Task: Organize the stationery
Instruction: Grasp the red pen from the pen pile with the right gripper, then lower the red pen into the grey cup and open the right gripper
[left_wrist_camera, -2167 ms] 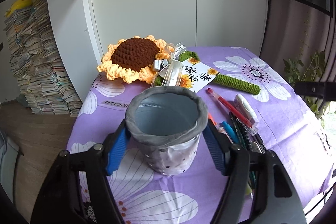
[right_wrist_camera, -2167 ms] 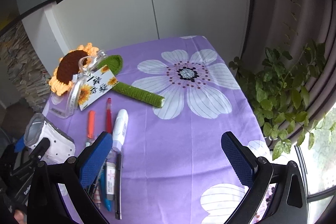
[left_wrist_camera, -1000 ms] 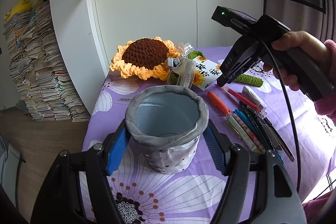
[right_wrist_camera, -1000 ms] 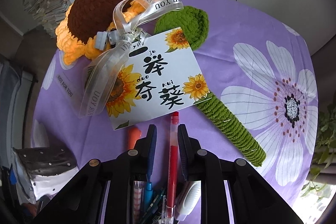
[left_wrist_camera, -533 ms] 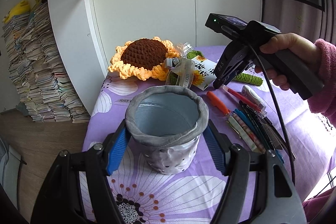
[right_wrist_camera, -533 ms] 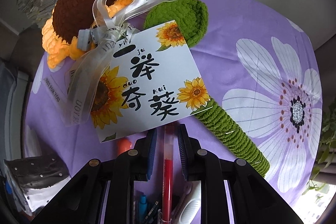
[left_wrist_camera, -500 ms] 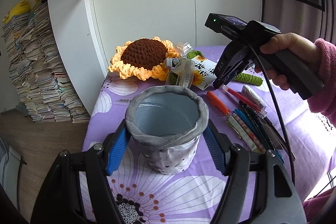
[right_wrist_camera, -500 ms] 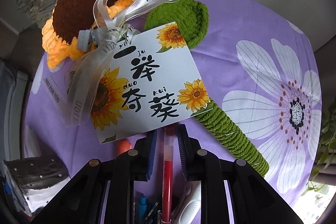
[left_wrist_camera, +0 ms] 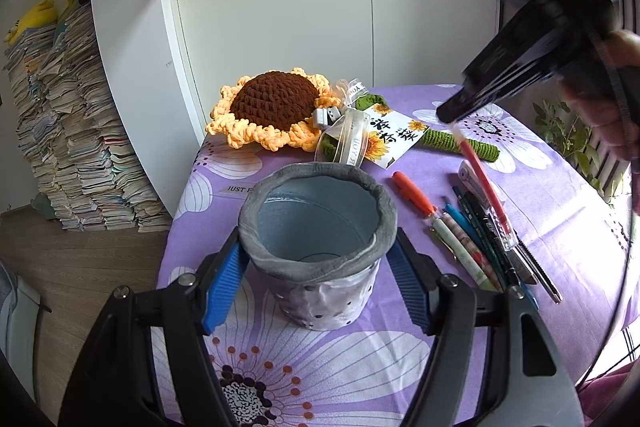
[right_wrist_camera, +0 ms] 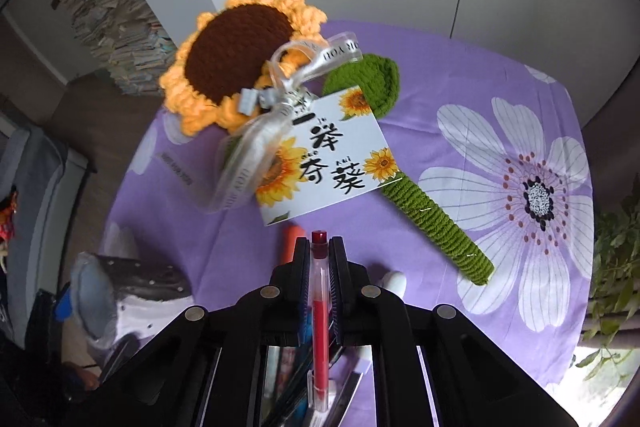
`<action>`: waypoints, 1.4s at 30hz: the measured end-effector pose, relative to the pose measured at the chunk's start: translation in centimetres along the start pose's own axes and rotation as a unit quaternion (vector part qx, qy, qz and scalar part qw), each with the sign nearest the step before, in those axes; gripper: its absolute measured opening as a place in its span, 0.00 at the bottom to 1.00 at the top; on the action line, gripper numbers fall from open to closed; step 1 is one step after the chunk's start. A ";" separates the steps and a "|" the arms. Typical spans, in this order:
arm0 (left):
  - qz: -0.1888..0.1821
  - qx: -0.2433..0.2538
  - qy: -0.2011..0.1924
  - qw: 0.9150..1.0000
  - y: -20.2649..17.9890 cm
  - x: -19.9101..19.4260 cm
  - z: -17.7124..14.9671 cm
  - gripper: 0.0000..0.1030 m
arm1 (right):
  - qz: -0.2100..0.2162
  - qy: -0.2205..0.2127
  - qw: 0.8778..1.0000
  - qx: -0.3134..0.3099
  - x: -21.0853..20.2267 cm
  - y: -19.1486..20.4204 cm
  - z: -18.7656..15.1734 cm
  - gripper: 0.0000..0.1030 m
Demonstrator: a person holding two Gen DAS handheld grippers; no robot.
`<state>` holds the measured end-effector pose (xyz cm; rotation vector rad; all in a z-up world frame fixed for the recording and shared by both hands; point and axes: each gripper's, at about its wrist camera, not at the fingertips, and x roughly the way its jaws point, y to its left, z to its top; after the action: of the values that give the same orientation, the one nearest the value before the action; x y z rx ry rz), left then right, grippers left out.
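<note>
1. The right gripper (right_wrist_camera: 320, 259) has just squeezed its fingers onto the red pen (right_wrist_camera: 319, 311).
2. The left gripper (left_wrist_camera: 316, 283) hugs the gray cup (left_wrist_camera: 316, 247) on the bench (left_wrist_camera: 560, 227).
3. Lift the pen clear, point it down, and drop it inside.

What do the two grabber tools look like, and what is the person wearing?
Both are black plastic claws. The left gripper has ribbed blue pads on its fingers and round silver bolts. The right gripper has a pistol-style handle, a small green light on top and a black cable hanging from it. The person's sleeve is pink and fuzzy.
</note>
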<state>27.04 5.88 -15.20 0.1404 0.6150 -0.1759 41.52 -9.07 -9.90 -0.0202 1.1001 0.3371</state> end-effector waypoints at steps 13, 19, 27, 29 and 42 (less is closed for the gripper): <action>0.003 0.000 0.001 1.000 0.0 -0.2 -0.1 0.67 | 0.054 -0.166 0.982 -0.067 -13.2 5.1 -5.1 0.10; 0.004 0.002 -0.002 1.000 -0.1 -0.2 -0.3 0.67 | 0.089 -0.205 0.970 -0.101 -16.5 7.6 -5.5 0.10; -0.006 -0.002 0.009 1.000 0.1 0.1 -0.6 0.66 | 0.118 -0.205 0.964 -0.124 -16.2 9.9 -4.9 0.10; -0.009 -0.002 0.009 1.000 0.1 0.1 -0.6 0.66 | 0.123 -0.198 0.964 -0.126 -15.6 10.3 -4.6 0.10; -0.007 -0.006 0.004 1.000 0.1 0.9 -0.5 0.67 | 0.129 -0.136 0.973 -0.134 -9.8 11.4 -3.2 0.10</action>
<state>27.55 6.00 -16.09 0.1254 0.6253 -0.1860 31.62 -1.33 -1.09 -0.0695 0.7800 0.7016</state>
